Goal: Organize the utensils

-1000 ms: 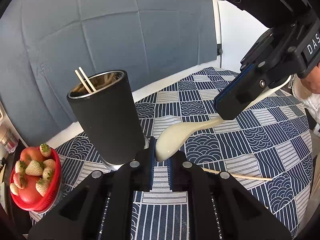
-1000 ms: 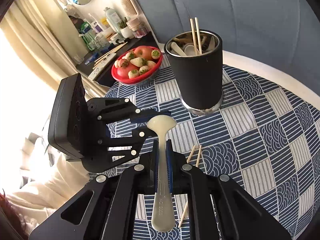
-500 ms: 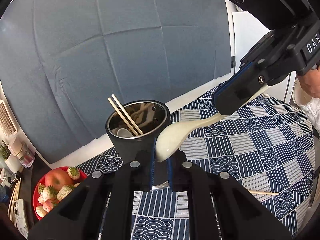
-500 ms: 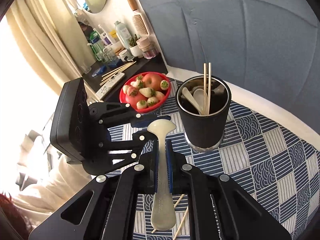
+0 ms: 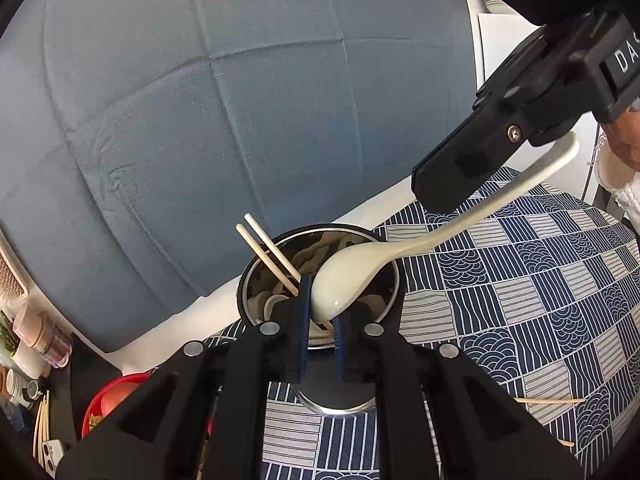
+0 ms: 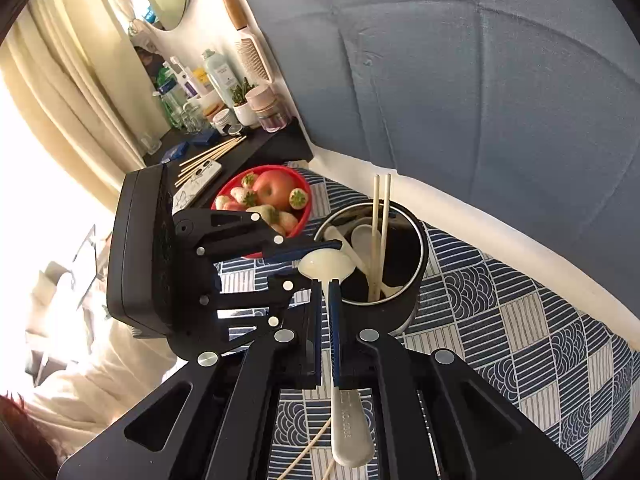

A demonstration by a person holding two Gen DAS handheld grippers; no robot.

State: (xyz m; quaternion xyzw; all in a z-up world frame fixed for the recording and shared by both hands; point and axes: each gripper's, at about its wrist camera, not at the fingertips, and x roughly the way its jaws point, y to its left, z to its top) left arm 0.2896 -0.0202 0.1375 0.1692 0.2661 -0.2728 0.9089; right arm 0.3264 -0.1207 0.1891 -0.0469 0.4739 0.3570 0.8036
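A cream ceramic spoon [image 5: 352,276] is held by both grippers above a black utensil cup [image 6: 400,280]. My left gripper [image 5: 322,320] is shut on the spoon's bowl; it also shows in the right wrist view [image 6: 316,254]. My right gripper [image 6: 325,296] is shut on the spoon's handle [image 6: 347,420]. The spoon's bowl hangs over the cup's near rim [image 5: 320,340]. The cup holds two chopsticks [image 6: 380,232] and other white spoons [image 6: 362,236].
A red bowl of fruit [image 6: 268,196] stands left of the cup. Loose chopsticks [image 5: 548,400] lie on the blue patterned tablecloth [image 5: 540,300]. A grey padded wall [image 5: 200,100] rises behind. A dark shelf with bottles [image 6: 208,92] is at far left.
Both grippers have risen with the spoon and moved toward the cup. The spoon's bowl now hangs over the cup's opening instead of beside its wall.
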